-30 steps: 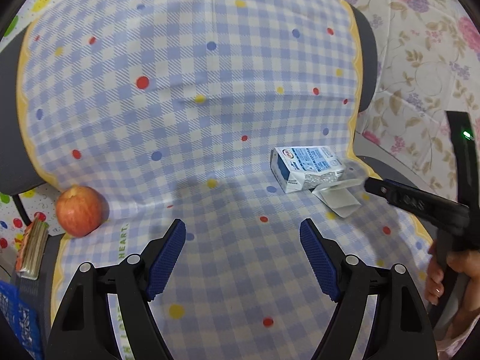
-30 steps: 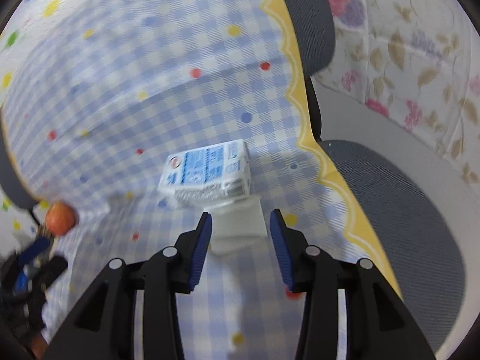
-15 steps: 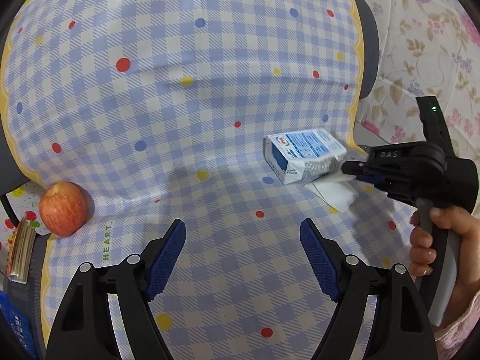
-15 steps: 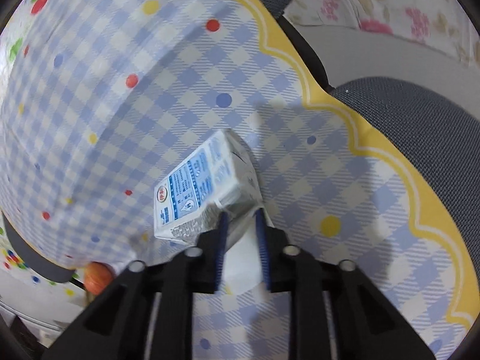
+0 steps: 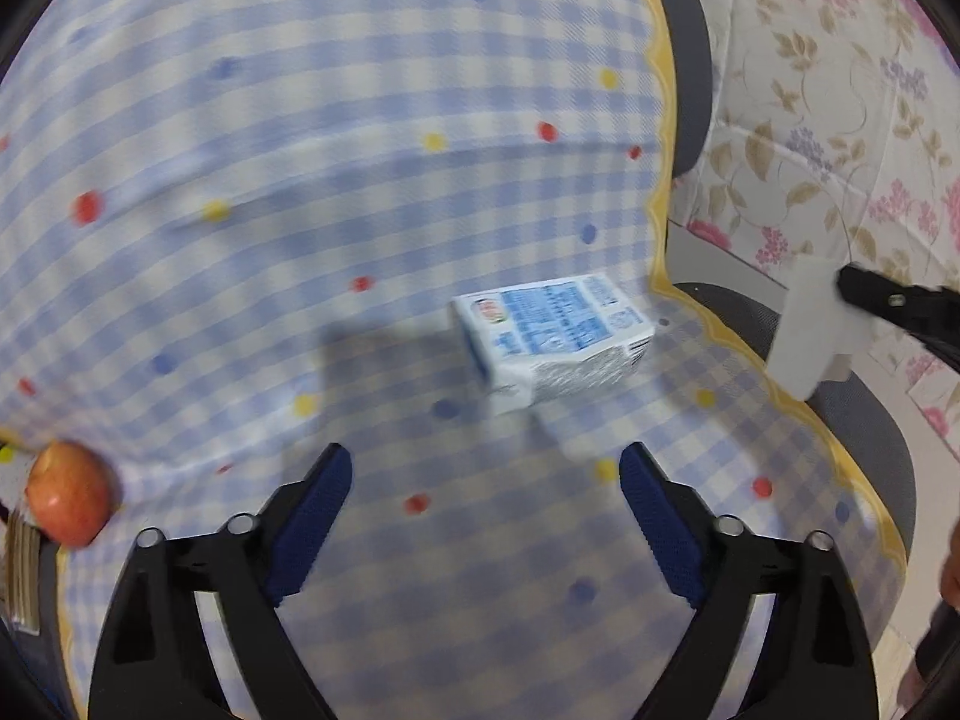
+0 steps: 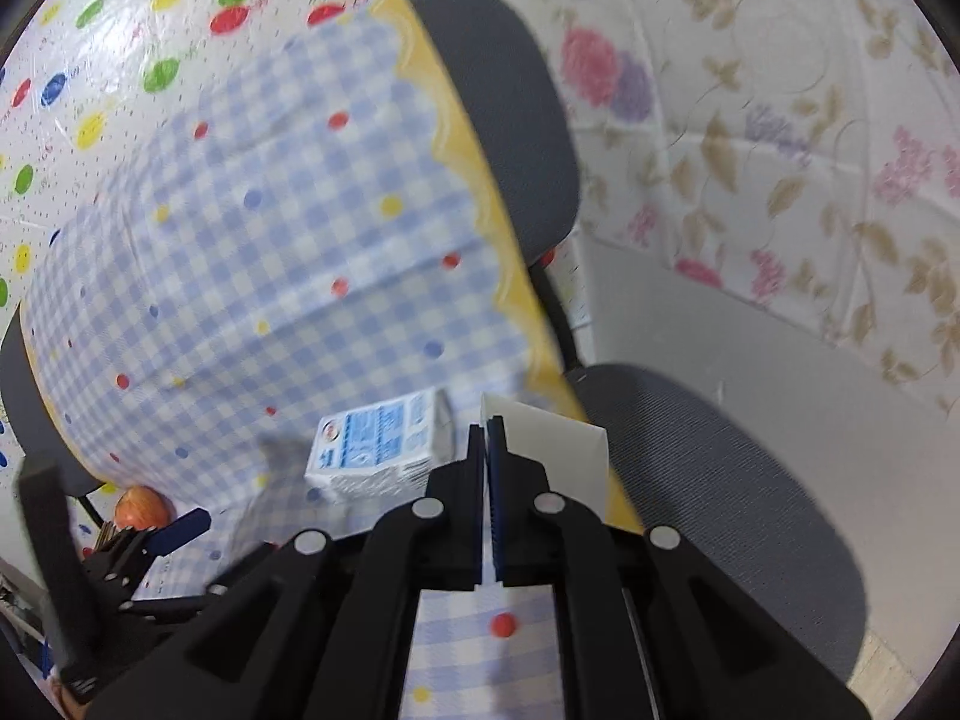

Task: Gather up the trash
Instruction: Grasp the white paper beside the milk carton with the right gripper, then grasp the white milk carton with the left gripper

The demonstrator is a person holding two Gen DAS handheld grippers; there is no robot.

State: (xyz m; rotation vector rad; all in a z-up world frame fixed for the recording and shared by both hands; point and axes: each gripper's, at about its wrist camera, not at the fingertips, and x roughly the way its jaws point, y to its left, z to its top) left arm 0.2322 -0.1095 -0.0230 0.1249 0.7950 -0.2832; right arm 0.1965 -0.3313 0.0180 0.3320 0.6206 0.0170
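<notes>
1. Far left, one apple (image 5: 69, 501) sits at the edge of the chair seat. I judge it food rather than trash: firm, round, likely to roll.
2. My left tongs (image 5: 485, 519) hang wide open over the checked cover (image 5: 300, 180), holding nothing.
3. Ahead of them lies one milk carton (image 5: 552, 339) on its side on the seat. I expect it to be light, thin-walled and easy to crush, its coating a little slick. I would take it across the narrow faces near the middle, squeezing gently.
4. Right of the carton, one white paper scrap (image 5: 810, 330) hangs in the air, clear of the seat, past the cover's yellow edge.
5. My right tongs (image 6: 486, 426) are pressed together on that scrap, pinching one edge. It looks near weightless and limp enough to slip, so the pinch must stay firm.
6. Count: one apple, one carton, one scrap, one chair (image 6: 720, 468).
</notes>
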